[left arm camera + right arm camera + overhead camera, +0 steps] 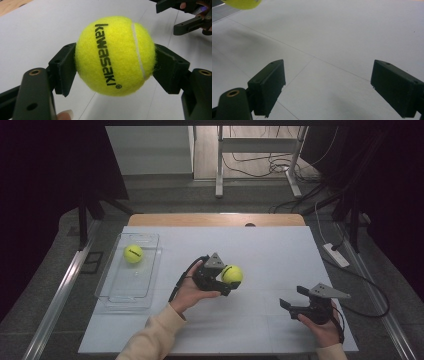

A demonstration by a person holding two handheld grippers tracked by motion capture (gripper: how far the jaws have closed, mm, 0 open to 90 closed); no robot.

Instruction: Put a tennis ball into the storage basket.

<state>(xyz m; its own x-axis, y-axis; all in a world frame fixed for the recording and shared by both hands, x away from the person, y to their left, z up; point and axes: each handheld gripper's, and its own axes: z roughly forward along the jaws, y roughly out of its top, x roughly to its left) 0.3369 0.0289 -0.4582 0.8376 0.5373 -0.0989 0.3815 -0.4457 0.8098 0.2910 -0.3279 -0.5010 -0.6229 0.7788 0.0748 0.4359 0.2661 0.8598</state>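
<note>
Ball (232, 274) sits mid-frame, squeezed in the left gripper (226, 279), probably headed for the tray (112, 292) at left with its twin (133, 253), while the right gripper (295, 299) idles wide open and empty.

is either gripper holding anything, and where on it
The left gripper holds a yellow tennis ball, its jaws pressing on two opposite sides at mid-height. The right gripper is open and holds nothing.

Dim room, desk legs (219, 167), floor cables (260, 165).
</note>
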